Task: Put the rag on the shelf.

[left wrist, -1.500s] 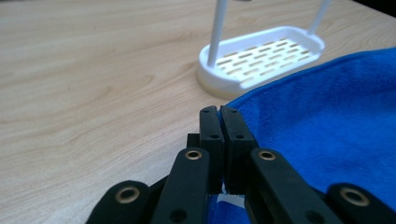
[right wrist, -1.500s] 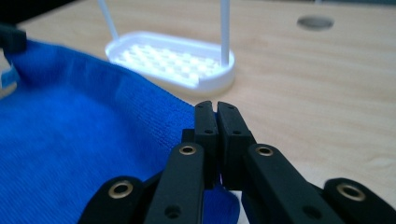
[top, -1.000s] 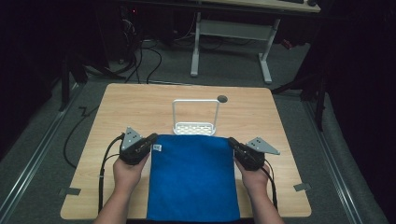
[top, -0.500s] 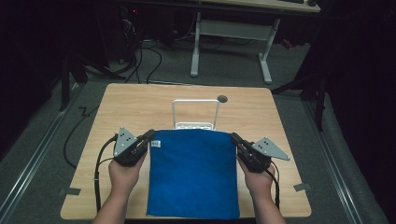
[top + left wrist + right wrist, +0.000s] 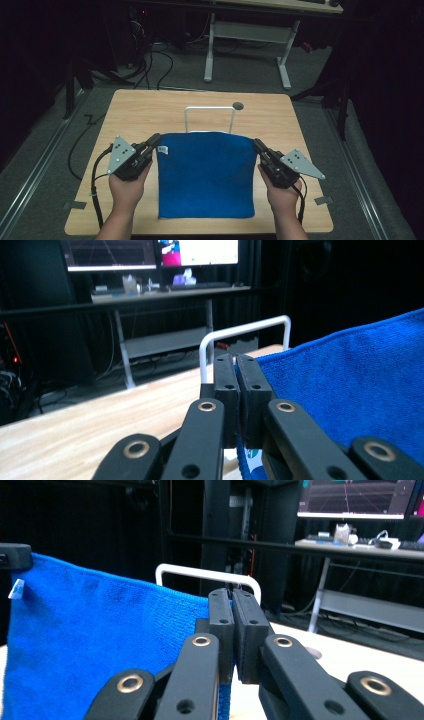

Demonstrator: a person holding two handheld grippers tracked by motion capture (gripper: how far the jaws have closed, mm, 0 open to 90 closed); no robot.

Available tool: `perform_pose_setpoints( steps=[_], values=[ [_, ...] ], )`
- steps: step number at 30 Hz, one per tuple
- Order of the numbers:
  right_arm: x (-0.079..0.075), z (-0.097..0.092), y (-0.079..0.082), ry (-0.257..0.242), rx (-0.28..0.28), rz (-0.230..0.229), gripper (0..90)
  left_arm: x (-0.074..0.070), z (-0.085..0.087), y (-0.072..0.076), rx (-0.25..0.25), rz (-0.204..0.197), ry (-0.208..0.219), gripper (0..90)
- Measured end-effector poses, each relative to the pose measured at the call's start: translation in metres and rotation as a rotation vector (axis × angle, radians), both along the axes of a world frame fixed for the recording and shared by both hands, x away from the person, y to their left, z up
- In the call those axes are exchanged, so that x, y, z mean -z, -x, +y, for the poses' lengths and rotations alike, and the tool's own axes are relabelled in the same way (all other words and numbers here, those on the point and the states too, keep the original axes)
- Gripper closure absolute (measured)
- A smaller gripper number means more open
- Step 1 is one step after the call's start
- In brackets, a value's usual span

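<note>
Both grippers clamp the far corners of the blue terry cloth [image 5: 206, 175]: left gripper [image 5: 154, 141] at its left, right gripper [image 5: 258, 145] at its right, lifted over the wooden table [image 5: 150, 110]. The left gripper view shows the white wire rack [image 5: 240, 337] rising just beyond the cloth's far edge. The high view shows the cloth's near edge reaching the table's near side.

No legible text; small white tag [image 5: 162, 149] on blue towel [image 5: 206, 175] corner, print possibly there, too small.

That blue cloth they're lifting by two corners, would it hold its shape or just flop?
Probably floppy: the blue cloth hangs as a sheet between the left gripper and the right gripper, its top edge bowed. It looks like light terry, so likely grippy rather than slippery. Let go, it would probably crumple onto the table.
</note>
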State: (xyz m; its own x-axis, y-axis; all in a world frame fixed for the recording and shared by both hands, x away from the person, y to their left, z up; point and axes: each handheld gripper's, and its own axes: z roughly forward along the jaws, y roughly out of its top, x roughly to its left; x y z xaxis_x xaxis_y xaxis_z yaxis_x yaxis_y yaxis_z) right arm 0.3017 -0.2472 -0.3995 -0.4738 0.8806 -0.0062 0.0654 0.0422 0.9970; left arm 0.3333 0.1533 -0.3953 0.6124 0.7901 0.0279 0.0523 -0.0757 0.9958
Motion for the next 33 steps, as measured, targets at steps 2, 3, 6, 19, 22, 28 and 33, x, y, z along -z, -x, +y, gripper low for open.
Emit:
perform_pose_setpoints(
  steps=[2, 3, 6, 19, 22, 28, 33],
  values=[
    [-0.010, -0.001, 0.006, -0.010, -0.006, -0.037, 88.1, -0.005, 0.001, 0.004, -0.004, -0.026, 0.007, 88.6],
    [-0.013, -0.001, 0.009, -0.016, -0.008, -0.047, 88.1, -0.010, 0.003, 0.008, -0.006, -0.046, 0.011, 88.6],
    [-0.022, -0.003, 0.015, -0.025, -0.011, -0.084, 88.0, -0.017, 0.005, 0.013, -0.005, -0.069, 0.016, 88.6],
    [-0.034, 0.000, 0.023, -0.018, -0.015, -0.132, 88.1, -0.019, 0.005, 0.014, -0.007, -0.073, 0.021, 88.6],
    [-0.035, -0.001, 0.022, -0.024, -0.017, -0.132, 88.1, -0.019, 0.004, 0.011, -0.005, -0.070, 0.020, 88.7],
    [-0.043, -0.003, 0.013, -0.015, -0.012, -0.140, 88.1, -0.028, -0.003, 0.002, -0.008, -0.095, -0.008, 88.9],
    [-0.047, -0.008, -0.007, -0.020, 0.000, -0.125, 88.1, -0.045, -0.007, -0.017, -0.020, -0.109, -0.030, 89.1]
  ],
)
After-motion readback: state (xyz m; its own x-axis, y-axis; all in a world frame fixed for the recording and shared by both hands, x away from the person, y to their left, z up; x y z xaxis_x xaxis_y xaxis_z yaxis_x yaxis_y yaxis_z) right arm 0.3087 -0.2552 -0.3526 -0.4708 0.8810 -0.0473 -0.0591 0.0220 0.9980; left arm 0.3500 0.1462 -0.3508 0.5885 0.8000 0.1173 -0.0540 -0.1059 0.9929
